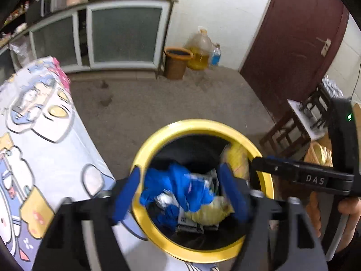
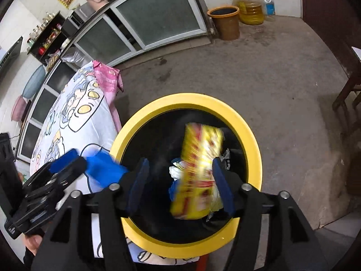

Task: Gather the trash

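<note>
Right wrist view: right gripper [image 2: 180, 181] open, light crinkly yellow wrapper [image 2: 198, 171] mid-frame over yellow-rimmed bin [image 2: 248, 126]; left gripper [image 1: 180, 194] open above soft blue glove [image 1: 178, 185], best pinched at a fold.

Both views are dim and evenly lit indoors, with soft shadows and no harsh glare. Fisheye bending curves the cabinet [image 2: 158, 13] and door [image 1: 293, 45] far ahead of the fingers, and black vignette fills the corners. Motion blur smears the yellow packet [image 2: 198, 171] between the right gripper's [image 2: 180, 183] fingers.

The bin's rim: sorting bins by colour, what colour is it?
Yellow; the bin's rim shows best in the right wrist view.
</note>
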The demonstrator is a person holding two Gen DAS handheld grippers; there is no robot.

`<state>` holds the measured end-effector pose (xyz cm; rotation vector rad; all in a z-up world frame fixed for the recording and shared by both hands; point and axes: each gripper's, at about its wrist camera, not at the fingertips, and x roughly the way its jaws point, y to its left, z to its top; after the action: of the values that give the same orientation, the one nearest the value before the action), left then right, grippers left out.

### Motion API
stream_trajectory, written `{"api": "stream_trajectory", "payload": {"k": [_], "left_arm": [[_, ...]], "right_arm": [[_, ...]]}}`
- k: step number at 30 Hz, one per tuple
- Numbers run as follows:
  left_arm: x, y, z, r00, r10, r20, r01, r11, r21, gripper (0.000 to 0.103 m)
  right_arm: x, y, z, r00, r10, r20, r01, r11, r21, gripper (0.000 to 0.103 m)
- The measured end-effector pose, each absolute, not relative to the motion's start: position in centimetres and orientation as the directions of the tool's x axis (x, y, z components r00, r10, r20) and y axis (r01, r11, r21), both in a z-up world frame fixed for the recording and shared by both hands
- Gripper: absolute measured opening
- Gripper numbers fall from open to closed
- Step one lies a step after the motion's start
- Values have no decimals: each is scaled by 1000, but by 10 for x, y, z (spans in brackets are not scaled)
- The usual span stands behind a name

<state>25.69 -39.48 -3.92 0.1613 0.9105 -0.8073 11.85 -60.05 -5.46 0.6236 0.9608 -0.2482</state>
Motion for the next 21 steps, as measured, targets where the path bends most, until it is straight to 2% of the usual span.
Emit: {"api": "stream_trajectory", "payload": {"k": [3, 6, 7, 9, 12, 16, 21], "left_arm": [[254, -382, -26, 377, -577, -725, 678, 705, -208, 92], [249, -366, -16, 387, -603, -697, 674, 701, -233, 95], [246, -359, -13, 398, -610, -685, 674, 701, -232, 95], [238, -339, -3, 459, -593, -661, 656, 728, -198, 95], [225, -308, 10, 513, -597, -617, 648, 741, -178, 95], [205, -263, 30, 610, -583, -536, 608, 779, -155, 95], [165, -210, 64, 816, -395, -422, 428, 904, -20, 95]], "right_arm": [[118, -600, -52, 558, 54, -828, 484, 789, 378, 60], [110, -598, -45, 572, 41, -819, 500, 774, 388, 62], [103, -593, -39, 588, 10, -809, 510, 771, 381, 72], [88, -587, -29, 622, -45, -782, 528, 761, 376, 84], [69, -574, -14, 644, -159, -748, 573, 748, 334, 94], [45, -547, 8, 656, -340, -674, 639, 726, 255, 95], [23, -486, 48, 691, -480, -540, 630, 767, 124, 95]]}}
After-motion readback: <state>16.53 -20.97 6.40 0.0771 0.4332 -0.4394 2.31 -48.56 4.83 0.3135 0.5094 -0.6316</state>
